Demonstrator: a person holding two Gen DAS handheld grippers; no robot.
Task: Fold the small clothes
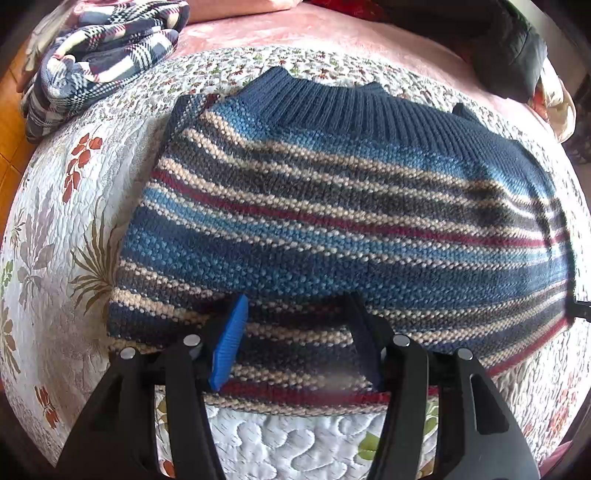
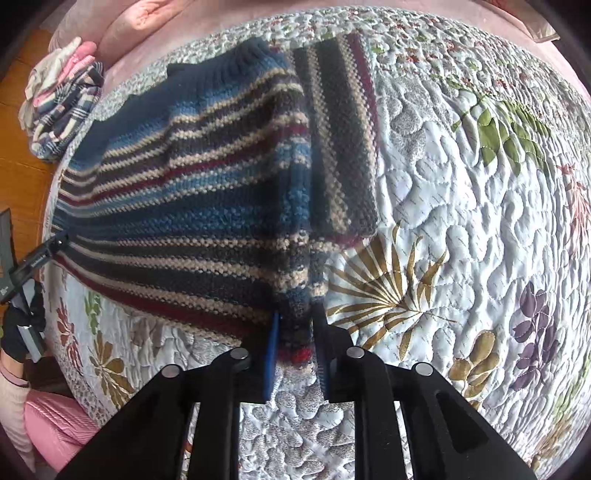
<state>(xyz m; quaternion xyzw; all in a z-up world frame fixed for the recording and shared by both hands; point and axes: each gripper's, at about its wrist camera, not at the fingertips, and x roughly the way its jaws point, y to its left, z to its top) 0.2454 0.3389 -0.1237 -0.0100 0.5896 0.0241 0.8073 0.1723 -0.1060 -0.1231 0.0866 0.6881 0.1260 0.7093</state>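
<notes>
A knitted sweater (image 1: pixel 332 206) with blue, cream, grey and dark red stripes lies on a floral quilt (image 1: pixel 55 229), its ribbed navy collar at the far side. My left gripper (image 1: pixel 295 297) stands open over the near hem, with flat knit between its wide-set fingers. In the right wrist view the sweater (image 2: pixel 192 192) has one sleeve (image 2: pixel 340 140) folded across its side. My right gripper (image 2: pixel 297 312) is shut on a bunched near corner of the sweater. The left gripper's body (image 2: pixel 37 254) shows at that view's left edge, held by a gloved hand (image 2: pixel 22 325).
A crumpled plaid garment (image 1: pixel 103 55) lies at the quilt's far left, seen too as plaid garment (image 2: pixel 62 107). A black item (image 1: pixel 517 55) sits at the far right on pink bedding (image 1: pixel 295 29). Wooden floor (image 2: pixel 18 147) lies left of the bed. Bare quilt (image 2: pixel 480 221) stretches to the right.
</notes>
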